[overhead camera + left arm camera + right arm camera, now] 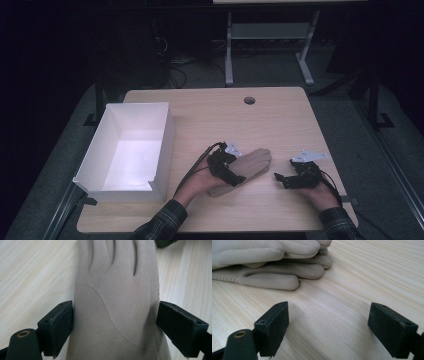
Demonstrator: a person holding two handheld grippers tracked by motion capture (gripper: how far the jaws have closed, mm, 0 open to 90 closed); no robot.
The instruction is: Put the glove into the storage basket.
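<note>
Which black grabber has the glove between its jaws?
The left gripper: the beige glove lies between its open jaws. The right gripper has bare table between its jaws.

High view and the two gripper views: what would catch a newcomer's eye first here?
Probably the beige glove lying flat near the middle of the wooden table, with the left gripper astride it, its fingers wide open on either side of the palm. Next comes the big white box, open-topped, at the table's left edge. The right gripper rests open on bare wood just right of the glove.
</note>
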